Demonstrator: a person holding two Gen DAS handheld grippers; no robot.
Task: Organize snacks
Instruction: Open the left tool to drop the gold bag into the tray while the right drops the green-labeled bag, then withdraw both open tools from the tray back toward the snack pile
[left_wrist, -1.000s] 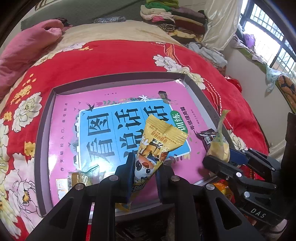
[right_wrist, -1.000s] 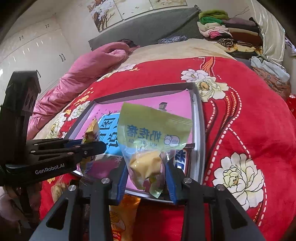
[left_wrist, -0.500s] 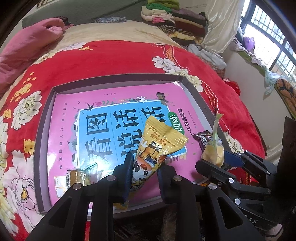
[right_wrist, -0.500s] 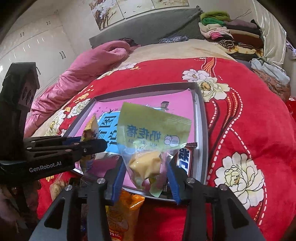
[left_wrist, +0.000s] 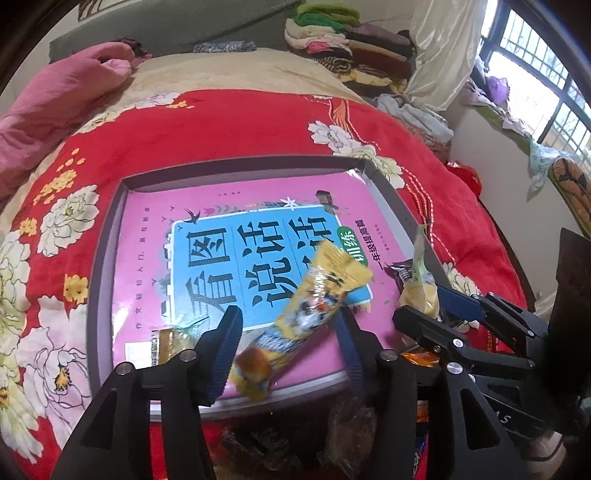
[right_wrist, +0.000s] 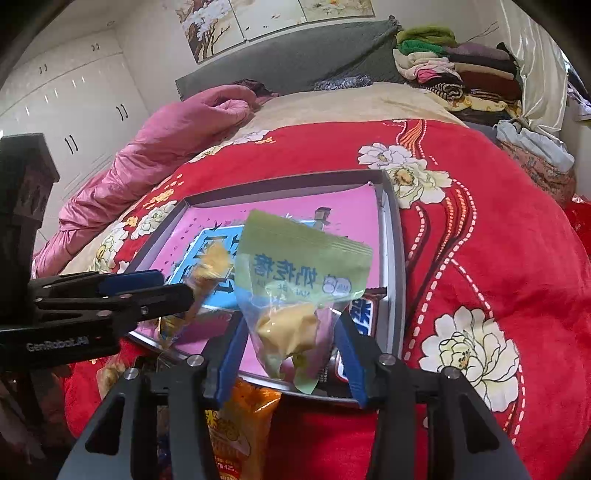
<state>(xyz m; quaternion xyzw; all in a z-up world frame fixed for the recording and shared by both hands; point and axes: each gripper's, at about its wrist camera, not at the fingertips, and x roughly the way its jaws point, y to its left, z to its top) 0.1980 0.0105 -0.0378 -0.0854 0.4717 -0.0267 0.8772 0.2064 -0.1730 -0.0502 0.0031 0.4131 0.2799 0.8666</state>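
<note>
A grey tray (left_wrist: 107, 266) lined with a pink and blue book lies on the red floral bedspread. My left gripper (left_wrist: 290, 334) is open over the tray's near edge; a yellow snack packet (left_wrist: 314, 302) lies blurred and tilted between its fingers, apart from both. My right gripper (right_wrist: 290, 347) is open too; a pale green packet with a yellow sweet (right_wrist: 295, 291) sits loose between its fingers above the tray's near right corner (right_wrist: 391, 295). A dark chocolate bar (right_wrist: 364, 317) lies in that corner.
A small gold-wrapped sweet (left_wrist: 171, 341) lies at the tray's near left. An orange snack bag (right_wrist: 240, 424) and other wrappers lie on the bed in front of the tray. A pink quilt (right_wrist: 166, 144) and stacked clothes (right_wrist: 454, 70) are at the back.
Both grippers have opened. The yellow packet has dropped and tipped sideways out of the left jaws; the green packet has come free of the right jaws over the tray.
</note>
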